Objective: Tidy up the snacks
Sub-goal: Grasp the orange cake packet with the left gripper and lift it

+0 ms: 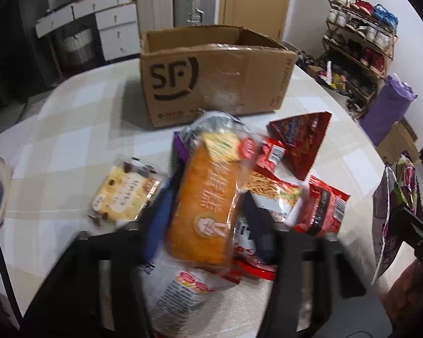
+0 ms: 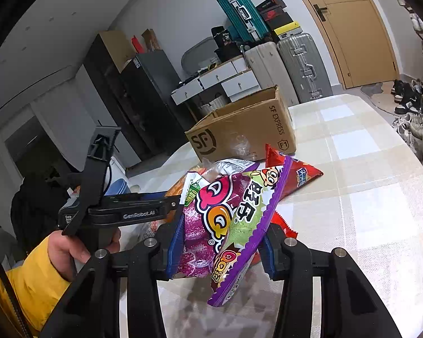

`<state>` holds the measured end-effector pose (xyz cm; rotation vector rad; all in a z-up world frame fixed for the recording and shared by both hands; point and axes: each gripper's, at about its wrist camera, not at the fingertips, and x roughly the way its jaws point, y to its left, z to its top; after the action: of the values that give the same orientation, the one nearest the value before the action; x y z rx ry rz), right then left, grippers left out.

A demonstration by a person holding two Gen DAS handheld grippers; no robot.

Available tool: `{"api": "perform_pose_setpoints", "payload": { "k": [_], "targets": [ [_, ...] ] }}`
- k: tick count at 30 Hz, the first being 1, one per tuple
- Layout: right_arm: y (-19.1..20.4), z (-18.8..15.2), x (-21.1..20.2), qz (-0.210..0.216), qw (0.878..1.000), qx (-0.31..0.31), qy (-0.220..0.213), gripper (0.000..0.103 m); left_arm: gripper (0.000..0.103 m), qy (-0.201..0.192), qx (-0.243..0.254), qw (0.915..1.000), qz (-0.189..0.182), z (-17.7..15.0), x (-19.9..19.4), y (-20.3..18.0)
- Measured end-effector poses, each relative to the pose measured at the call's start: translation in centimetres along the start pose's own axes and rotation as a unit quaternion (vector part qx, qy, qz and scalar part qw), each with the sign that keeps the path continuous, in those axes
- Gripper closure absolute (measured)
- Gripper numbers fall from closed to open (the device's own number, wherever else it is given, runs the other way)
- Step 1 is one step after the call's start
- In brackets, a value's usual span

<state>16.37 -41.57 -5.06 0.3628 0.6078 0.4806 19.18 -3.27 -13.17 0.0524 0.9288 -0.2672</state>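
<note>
The cardboard box (image 1: 211, 76) stands open ahead of both grippers, at the far side of the table (image 1: 70, 118). It looks stiff enough to take snacks dropped from above, and I see nothing inside it from these views.

The left gripper (image 1: 203, 217) is clamped on the orange bread loaf (image 1: 203, 197), one finger on each long side, and the loaf points forward toward the box. This loaf is probably soft and light; a hard squeeze would crush it, so a hold at the middle of the long sides seems correct. Its clear wrapper may be slippery.

The right gripper (image 2: 220, 242) is closed on the purple gummy bag (image 2: 225, 225), which stands crumpled between the blue pads (image 2: 176, 242). The bag is light and limp, and it hangs loose below the fingers, so I judge it can swing or slip.

Under and beside the left gripper lies the pile: the red snack packets (image 1: 304, 143) to the right, the yellow cake packet (image 1: 124, 197) to the left. These are thin foil, flat on the table, and harder to pinch.

The table has a pale checked cloth. Behind the box are suitcases (image 1: 174, 2), white drawers (image 1: 110, 28) and a door (image 1: 253, 0); a shoe rack (image 1: 361, 39) is far to the right.
</note>
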Motion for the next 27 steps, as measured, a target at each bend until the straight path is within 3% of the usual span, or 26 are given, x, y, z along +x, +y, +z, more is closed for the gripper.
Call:
{"api": "perform_pose_setpoints", "payload": {
  "k": [4,27],
  "targets": [
    [0.4,-0.1,0.0,-0.004,1.0,-0.005,0.002,0.057,0.069,-0.017,-0.014,0.9995,-0.021,-0.1,-0.7,0.5],
    [7.2,1.6,-4.1,0.008,0.999,-0.045,-0.023,0.057,0.069,-0.105,-0.035,0.9935,-0.027,-5.0,-13.9,2.3]
  ]
}}
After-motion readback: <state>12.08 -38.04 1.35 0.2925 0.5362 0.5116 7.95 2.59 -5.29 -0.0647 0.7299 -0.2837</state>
